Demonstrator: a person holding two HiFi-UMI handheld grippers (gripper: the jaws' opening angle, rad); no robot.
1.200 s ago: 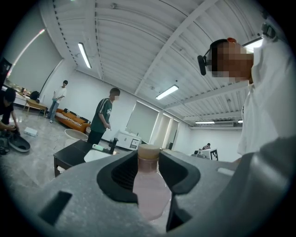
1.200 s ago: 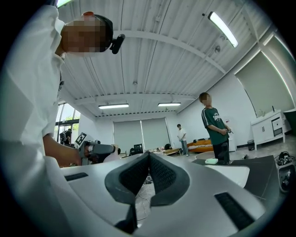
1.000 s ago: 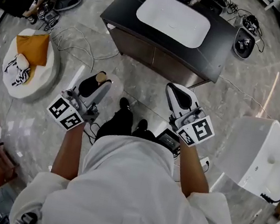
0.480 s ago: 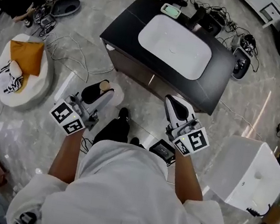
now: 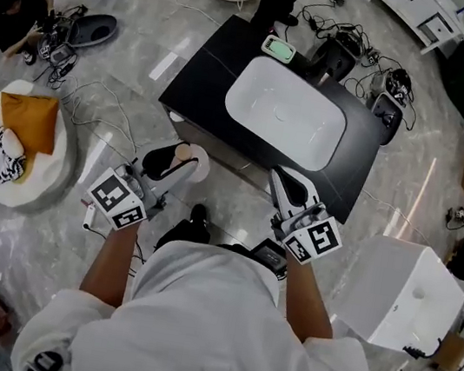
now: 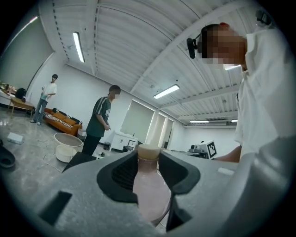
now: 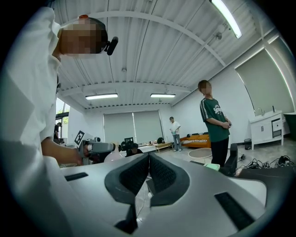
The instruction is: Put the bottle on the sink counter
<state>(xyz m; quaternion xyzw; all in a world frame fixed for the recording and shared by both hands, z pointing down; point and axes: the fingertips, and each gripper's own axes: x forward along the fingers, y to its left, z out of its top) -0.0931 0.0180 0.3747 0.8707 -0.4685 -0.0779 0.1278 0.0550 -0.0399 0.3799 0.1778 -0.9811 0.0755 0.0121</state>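
Observation:
A pale pink bottle (image 6: 149, 185) with a tan cap stands upright between the dark pads of my left gripper (image 6: 148, 173), which is shut on it. From above the bottle (image 5: 186, 154) shows at the tip of the left gripper (image 5: 172, 161), just short of the black sink counter (image 5: 209, 69) with its white basin (image 5: 286, 114). My right gripper (image 5: 289, 184) is held level beside it, close to the counter's front edge. Its jaws (image 7: 148, 173) are shut, pads meeting at the tips with nothing between them.
A green phone-like item (image 5: 278, 50) lies at the counter's back edge. Cables and devices (image 5: 380, 90) crowd the floor behind it. A white box (image 5: 403, 293) stands at right, a round cushion (image 5: 20, 136) at left. A person (image 6: 99, 122) stands beyond the counter by a round tub (image 6: 67, 146).
Both grippers have come closer to the sink counter, which now lies right in front of them. The bottle stays in the left gripper.

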